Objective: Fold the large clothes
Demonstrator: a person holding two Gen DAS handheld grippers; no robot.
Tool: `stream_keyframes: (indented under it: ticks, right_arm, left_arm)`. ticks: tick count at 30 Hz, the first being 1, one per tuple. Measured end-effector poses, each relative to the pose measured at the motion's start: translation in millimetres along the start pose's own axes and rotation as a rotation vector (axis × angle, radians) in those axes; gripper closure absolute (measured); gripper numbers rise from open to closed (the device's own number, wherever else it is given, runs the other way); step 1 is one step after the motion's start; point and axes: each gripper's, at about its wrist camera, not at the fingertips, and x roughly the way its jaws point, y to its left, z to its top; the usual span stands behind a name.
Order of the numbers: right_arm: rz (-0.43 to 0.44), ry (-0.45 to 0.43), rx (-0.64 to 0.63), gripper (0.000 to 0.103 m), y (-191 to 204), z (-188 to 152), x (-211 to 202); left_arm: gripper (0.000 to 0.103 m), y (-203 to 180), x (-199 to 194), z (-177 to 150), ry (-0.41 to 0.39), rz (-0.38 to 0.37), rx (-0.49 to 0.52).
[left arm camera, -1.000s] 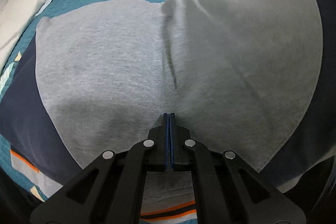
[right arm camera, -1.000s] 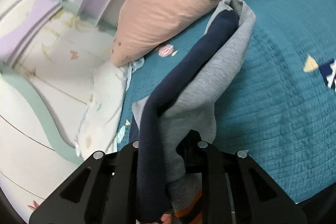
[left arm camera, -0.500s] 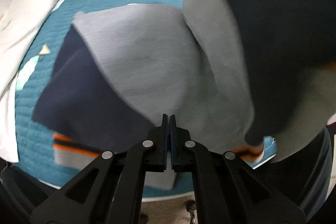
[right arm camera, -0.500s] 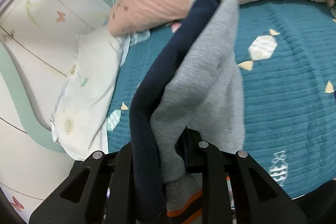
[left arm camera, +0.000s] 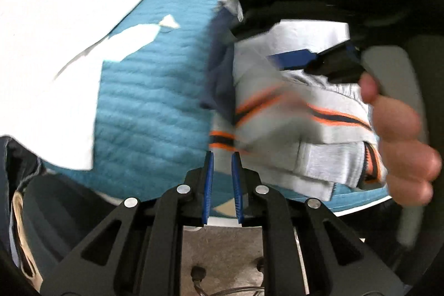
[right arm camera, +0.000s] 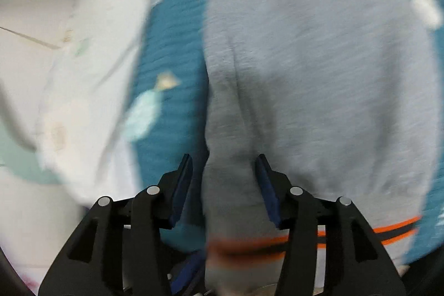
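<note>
Teal bedspread [right arm camera: 172, 46], grey sweater [right arm camera: 319, 74] btwn just-released right gripper [right arm camera: 224, 165] pads.

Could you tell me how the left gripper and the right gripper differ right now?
The left gripper shows a narrow gap; the right gripper stands wider. Nothing sits between the left's pads; the grey sweatshirt lies between the right's, unpressed. Both have just been opening over the teal bedspread.

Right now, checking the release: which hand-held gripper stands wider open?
The right hand-held gripper: its jaws, just opening, loosely straddle the grey sweater; the left hand-held gripper, also just opening, shows a narrow empty gap.
</note>
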Motion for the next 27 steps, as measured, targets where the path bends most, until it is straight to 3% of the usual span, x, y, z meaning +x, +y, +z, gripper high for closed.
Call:
stream_keyframes:
  ticks: [1,4,7,14,18,20,21,25,27]
  right_arm:
    - [0.031,0.010,0.004,0.055,2.4,-2.2,2.0]
    - [0.014,0.012,-0.033,0.055,9.6,-3.4,0.2]
    - [0.110,0.027,-0.020,0.055,3.4,-5.3,-11.1]
    - [0.226,-0.034,-0.058,0.055,-5.7,-19.7,-74.0]
    - [0.121,-0.147,-0.084,0.060,-19.3,-28.6,-101.8]
    - [0.046,-0.216,-0.112,0.082,-27.4,-33.1,-109.1]
    - [0.020,-0.227,-0.116,0.084,-31.3,-33.7,-107.9]
    - [-0.101,-0.188,-0.090,0.094,-55.0,-42.0,-95.0]
    - [-0.168,-0.169,-0.046,0.094,-72.8,-48.1,-82.2]
  left_arm:
    - [0.089,6.9,-0.4,0.9,0.003,0.002,-0.019]
    - [0.089,16.3,-1.2,1.5,0.004,0.023,-0.049]
    - [0.089,21.8,-4.3,3.9,-0.003,0.026,-0.068]
    - [0.089,1.9,-24.2,23.1,-0.048,0.013,-0.034]
    - [0.089,-18.0,-31.0,43.8,-0.087,-0.027,0.000]
    - [0.089,-25.9,-26.6,54.5,-0.086,-0.057,0.004]
    - [0.089,-31.9,-22.4,59.5,-0.087,-0.071,0.013]
    - [0.089,-48.8,4.3,68.5,-0.060,-0.068,0.062]
    - [0.091,-47.3,37.5,65.9,0.010,-0.010,0.061]
